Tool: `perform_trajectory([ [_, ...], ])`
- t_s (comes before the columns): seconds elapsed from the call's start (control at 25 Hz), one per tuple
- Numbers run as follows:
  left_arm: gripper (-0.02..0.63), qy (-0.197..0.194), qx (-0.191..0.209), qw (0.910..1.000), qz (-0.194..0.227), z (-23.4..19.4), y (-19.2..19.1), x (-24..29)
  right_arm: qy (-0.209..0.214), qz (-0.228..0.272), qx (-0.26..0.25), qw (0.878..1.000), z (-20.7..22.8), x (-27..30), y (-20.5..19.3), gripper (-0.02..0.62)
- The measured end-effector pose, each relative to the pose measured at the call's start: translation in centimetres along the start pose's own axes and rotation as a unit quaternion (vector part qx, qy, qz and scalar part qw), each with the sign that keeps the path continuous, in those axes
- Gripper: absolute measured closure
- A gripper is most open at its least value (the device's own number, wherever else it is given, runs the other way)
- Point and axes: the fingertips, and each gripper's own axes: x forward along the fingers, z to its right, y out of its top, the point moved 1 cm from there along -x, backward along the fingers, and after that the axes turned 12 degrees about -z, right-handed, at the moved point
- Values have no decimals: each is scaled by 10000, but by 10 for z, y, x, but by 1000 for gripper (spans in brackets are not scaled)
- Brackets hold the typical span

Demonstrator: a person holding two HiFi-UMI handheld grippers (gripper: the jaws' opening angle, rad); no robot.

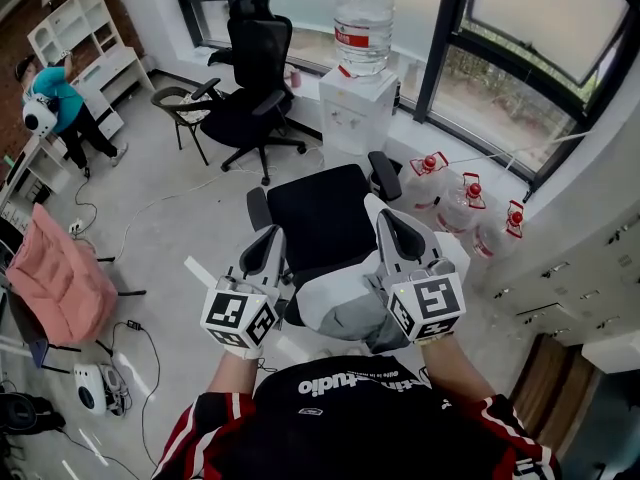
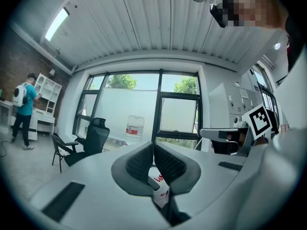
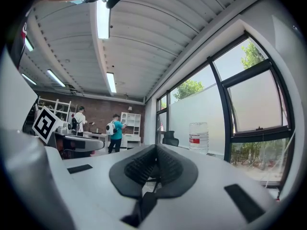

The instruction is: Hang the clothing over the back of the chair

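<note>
The left gripper (image 2: pixel 153 146) is pressing its fingers (image 2: pixel 139 164) together, tip against tip, with nothing caught between them. The right gripper (image 3: pixel 156 150) is doing the same: its fingers (image 3: pixel 139 169) are meeting flat and gripping nothing.

In the head view both grippers are pointing toward the top of the frame, side by side at lower centre, with their tips reaching over the black chair (image 1: pixel 320 218). The clothing (image 1: pixel 335 306), grey and white, is lying in the gap between the two gripper bodies. It is nearer the bottom of the frame than either pair of fingertips and is in neither grip. It is sitting bunched at the chair's near edge, where it is covering the back, and the right gripper's body is lying just beside its right side.

Farther out, a second black chair (image 1: pixel 250 78) is standing at upper left. A water bottle (image 1: pixel 364 23) is sitting on a white dispenser (image 1: pixel 355 108) at top centre, and spare bottles (image 1: pixel 470 203) are standing at the right by the window. A pink cloth (image 1: pixel 60 278) is lying at the left edge. A person (image 1: pixel 65 103) in teal is standing at the far upper left.
</note>
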Motion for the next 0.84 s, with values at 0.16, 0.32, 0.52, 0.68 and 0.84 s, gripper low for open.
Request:
perform_trajectory([
  [0.16,580,26,15,10000,8,-1,-1,-2,-3,8,25,10000,1,1,0,594],
  [0.32,580,49,-21,10000,-27,-4,-3,-2,18,-2,36,10000,2,2,0,594],
  [0.52,580,108,-4,9999,-42,-8,-3,-5,59,-32,12,10000,-2,6,-1,594],
  [0.68,580,133,36,9999,-38,-9,-3,-7,80,-51,18,10000,-4,7,-2,594],
  [0.84,580,137,27,9999,-26,-10,0,-10,89,-67,-13,9999,-8,6,0,594],
])
